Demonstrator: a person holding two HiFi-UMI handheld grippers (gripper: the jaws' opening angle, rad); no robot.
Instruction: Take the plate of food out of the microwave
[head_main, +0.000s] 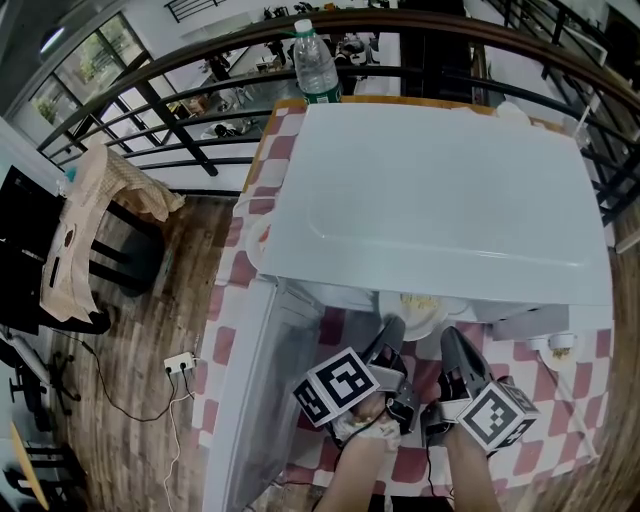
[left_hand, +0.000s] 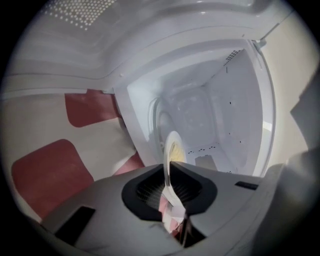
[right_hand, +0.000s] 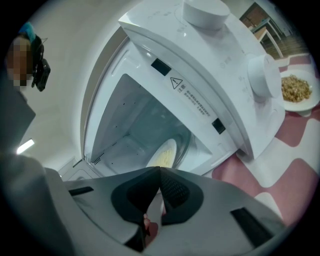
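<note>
The white microwave (head_main: 430, 190) stands on a red-and-white checked table with its door (head_main: 250, 400) swung open to the left. A white plate (head_main: 420, 308) of pale yellow food sits at the cavity mouth. My left gripper (head_main: 388, 335) is shut on the plate's near rim. In the left gripper view the plate (left_hand: 173, 149) shows edge-on, its rim pinched between the pads of my left gripper (left_hand: 167, 169). My right gripper (head_main: 450, 345) hangs just right of the plate, shut and empty. In the right gripper view the plate (right_hand: 162, 152) lies beyond the tips of my right gripper (right_hand: 160, 172).
A water bottle (head_main: 316, 65) stands behind the microwave. A small bowl of food (right_hand: 296, 89) rests on the table right of the microwave, below its knobs (right_hand: 262, 75). On the wooden floor to the left are a power strip (head_main: 180, 362) and a cloth-draped chair (head_main: 90, 220). A railing curves behind.
</note>
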